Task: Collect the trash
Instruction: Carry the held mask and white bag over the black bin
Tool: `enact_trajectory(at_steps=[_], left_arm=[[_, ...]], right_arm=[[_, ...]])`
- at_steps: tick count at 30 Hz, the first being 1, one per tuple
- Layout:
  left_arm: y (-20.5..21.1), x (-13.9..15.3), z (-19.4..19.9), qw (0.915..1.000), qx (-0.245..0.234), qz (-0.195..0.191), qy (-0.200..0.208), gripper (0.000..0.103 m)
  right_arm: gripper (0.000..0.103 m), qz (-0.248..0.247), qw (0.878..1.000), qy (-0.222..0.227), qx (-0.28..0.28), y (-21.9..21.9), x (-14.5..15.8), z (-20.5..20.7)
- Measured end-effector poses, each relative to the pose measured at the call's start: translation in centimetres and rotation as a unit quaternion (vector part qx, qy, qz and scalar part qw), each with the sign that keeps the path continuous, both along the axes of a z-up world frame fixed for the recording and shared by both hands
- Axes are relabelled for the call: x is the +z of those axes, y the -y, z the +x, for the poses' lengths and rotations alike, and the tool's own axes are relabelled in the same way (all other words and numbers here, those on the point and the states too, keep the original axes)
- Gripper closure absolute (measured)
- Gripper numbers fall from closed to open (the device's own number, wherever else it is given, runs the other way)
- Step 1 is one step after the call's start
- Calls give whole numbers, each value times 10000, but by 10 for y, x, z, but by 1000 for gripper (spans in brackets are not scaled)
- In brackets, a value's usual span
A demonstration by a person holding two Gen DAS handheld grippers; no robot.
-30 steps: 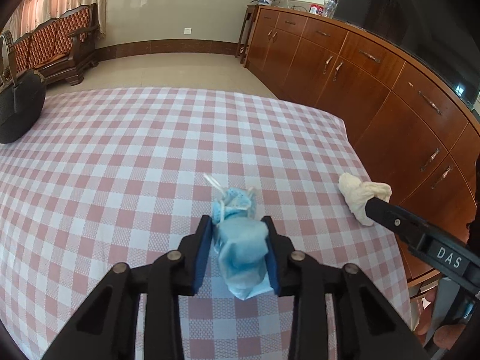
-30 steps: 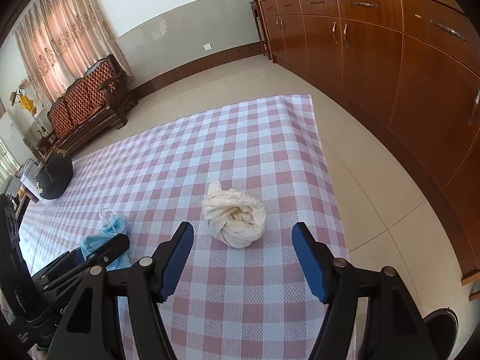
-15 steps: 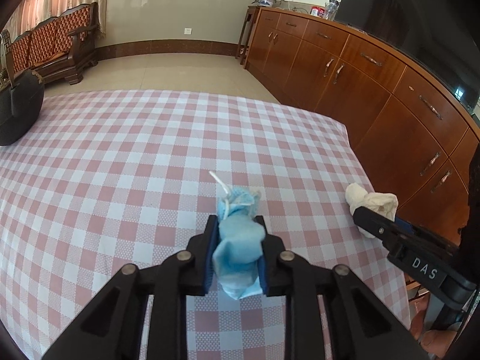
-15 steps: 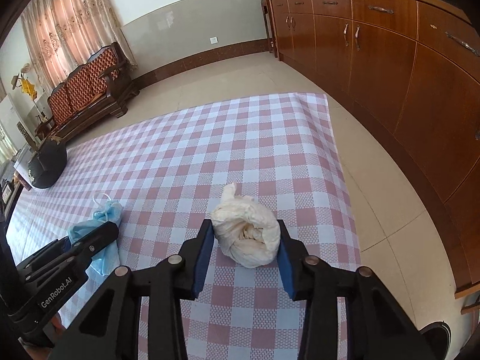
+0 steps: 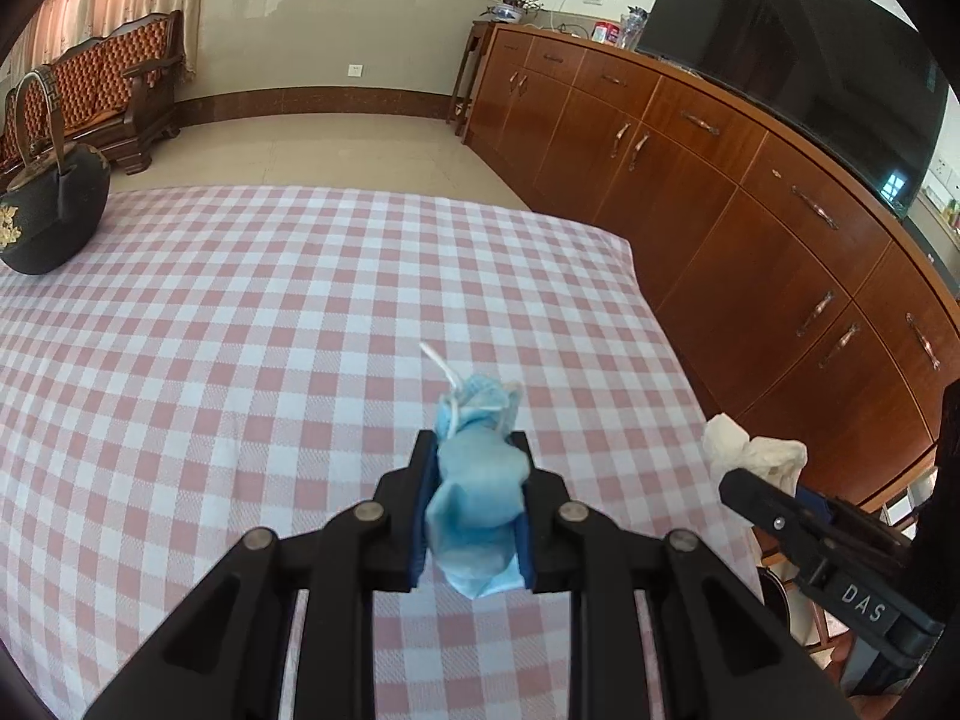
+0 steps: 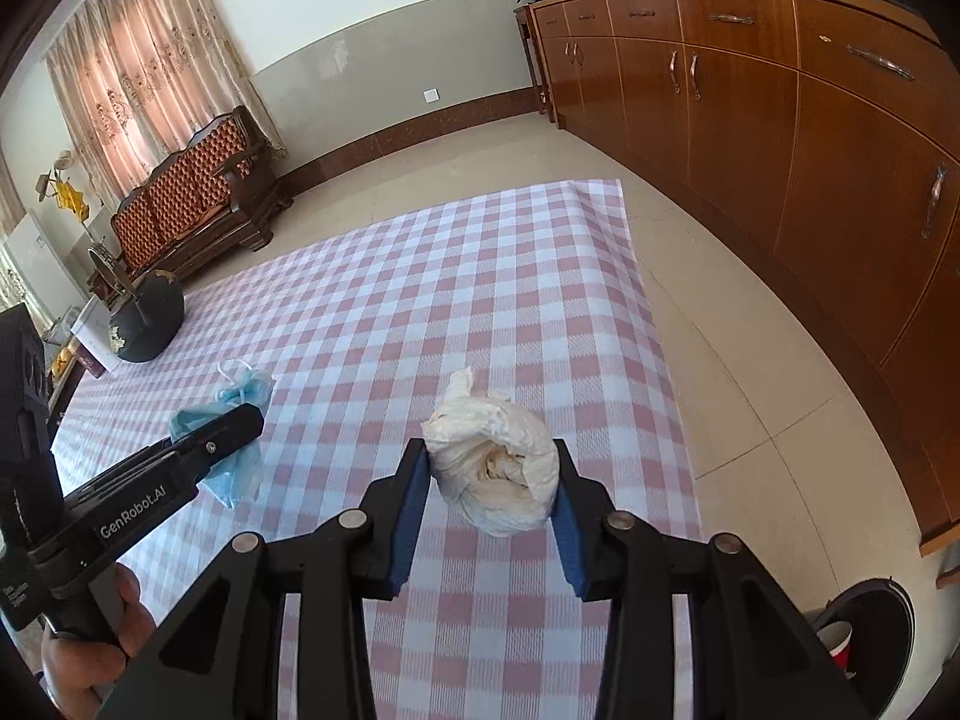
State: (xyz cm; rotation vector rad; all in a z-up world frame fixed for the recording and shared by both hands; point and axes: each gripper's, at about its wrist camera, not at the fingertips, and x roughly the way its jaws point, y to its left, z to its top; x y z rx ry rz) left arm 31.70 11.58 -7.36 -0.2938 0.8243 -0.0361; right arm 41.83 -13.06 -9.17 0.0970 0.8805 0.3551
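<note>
The left gripper [image 5: 474,504] is clamped on the blue mask [image 5: 477,498], pinched between its pads with the ear loop poking out past the tips. The right gripper [image 6: 492,480] grips the white wad [image 6: 498,462] between its fingers. Both sit over the tablecloth [image 5: 240,312]; a kettle [image 5: 51,216] stands far ahead-left.

My left gripper [image 5: 474,504] and right gripper [image 6: 492,492] are black, with blue pads [image 6: 411,513], silver screws [image 5: 367,512] and white lettering [image 6: 132,521].
</note>
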Motion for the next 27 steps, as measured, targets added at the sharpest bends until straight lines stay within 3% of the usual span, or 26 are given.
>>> enact_trajectory(at_steps=[15, 27], left_arm=[[45, 10, -93, 9982, -589, -96, 20, 79], [97, 22, -127, 9944, -1049, -105, 121, 79]], right_arm=[[62, 311, 9990, 133, -283, 61, 24, -142], [62, 381, 9970, 214, -637, 106, 33, -195]])
